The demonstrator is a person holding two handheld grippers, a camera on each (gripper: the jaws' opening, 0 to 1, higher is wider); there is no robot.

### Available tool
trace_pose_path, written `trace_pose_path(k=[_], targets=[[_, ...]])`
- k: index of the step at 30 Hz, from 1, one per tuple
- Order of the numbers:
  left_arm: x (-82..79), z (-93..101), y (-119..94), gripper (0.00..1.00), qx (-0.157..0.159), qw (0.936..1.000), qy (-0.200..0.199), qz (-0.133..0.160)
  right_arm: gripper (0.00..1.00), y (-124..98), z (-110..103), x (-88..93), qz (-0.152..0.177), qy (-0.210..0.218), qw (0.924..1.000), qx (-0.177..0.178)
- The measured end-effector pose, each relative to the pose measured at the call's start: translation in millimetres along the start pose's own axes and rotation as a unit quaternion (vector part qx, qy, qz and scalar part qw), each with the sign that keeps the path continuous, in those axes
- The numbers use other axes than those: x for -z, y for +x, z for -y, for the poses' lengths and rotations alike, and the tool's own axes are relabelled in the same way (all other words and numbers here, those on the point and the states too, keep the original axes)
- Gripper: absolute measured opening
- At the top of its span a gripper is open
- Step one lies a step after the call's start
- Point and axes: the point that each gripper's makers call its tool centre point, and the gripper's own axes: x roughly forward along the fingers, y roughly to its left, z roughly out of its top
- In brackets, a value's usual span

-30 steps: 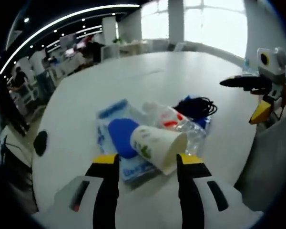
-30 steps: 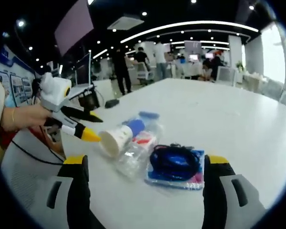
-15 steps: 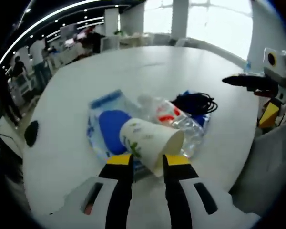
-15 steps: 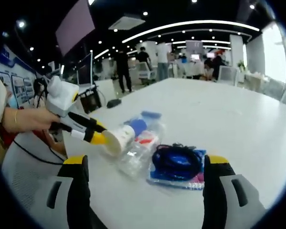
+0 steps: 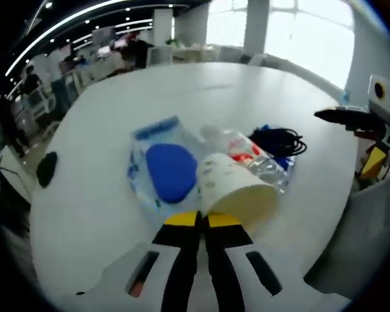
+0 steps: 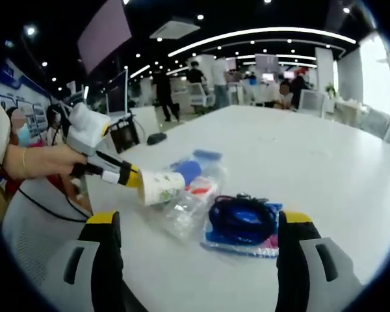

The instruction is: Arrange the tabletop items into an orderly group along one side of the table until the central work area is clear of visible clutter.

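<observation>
- Pinching the cup's (image 5: 237,192) rim, the left gripper (image 5: 203,220) is holding its jaws nearly together on it; the cup is sitting right at its tips, tilted over the bottle (image 5: 257,159).
- Hovering wide open, the right gripper (image 6: 198,224) is gripping nothing, the cable (image 6: 240,218) just ahead of it.
- Moving the cup tableside seems next; its thin wall is asking for a gentle squeeze.

A small dark object (image 5: 46,169) lies near the edge of the white table (image 5: 182,97), well apart from the middle. Beyond the table, people (image 6: 164,88) stand among desks and chairs in an open office, under long curved ceiling light strips (image 6: 260,32). Bright windows (image 5: 299,26) fill the far wall, and a monitor (image 6: 117,91) stands on a neighbouring desk.
</observation>
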Motion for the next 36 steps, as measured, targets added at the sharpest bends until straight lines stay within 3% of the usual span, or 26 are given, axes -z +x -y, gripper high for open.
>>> trace_pose_path(k=[10, 16, 18, 23, 36], targets=[[-3.4, 2.5, -9.5, 0.0, 0.01, 0.9999, 0.009, -0.003, 0.99, 1.0, -2.9, 1.6, -0.004, -0.01, 0.9999, -0.005], [-5.3, 10.2, -19.7, 0.0, 0.038, 0.9992, -0.006, -0.005, 0.99, 2.2, -5.2, 2.9, -0.009, -0.022, 0.9997, -0.009], [-6.9, 16.3, -23.7, 0.0, 0.057, 0.9982, -0.017, -0.003, 0.99, 2.7, -6.7, 4.0, -0.013, -0.027, 0.9995, -0.011], [-10.9, 29.7, -33.6, 0.0, 0.08, 0.9967, 0.004, -0.011, 0.99, 3.7, -13.0, 3.4, -0.012, -0.035, 0.999, -0.024], [-24.5, 78.9, -48.9, 0.0, 0.169, 0.9846, 0.043, -0.005, 0.98, 5.8, -25.2, 0.4, -0.009, -0.137, 0.99, -0.034]])
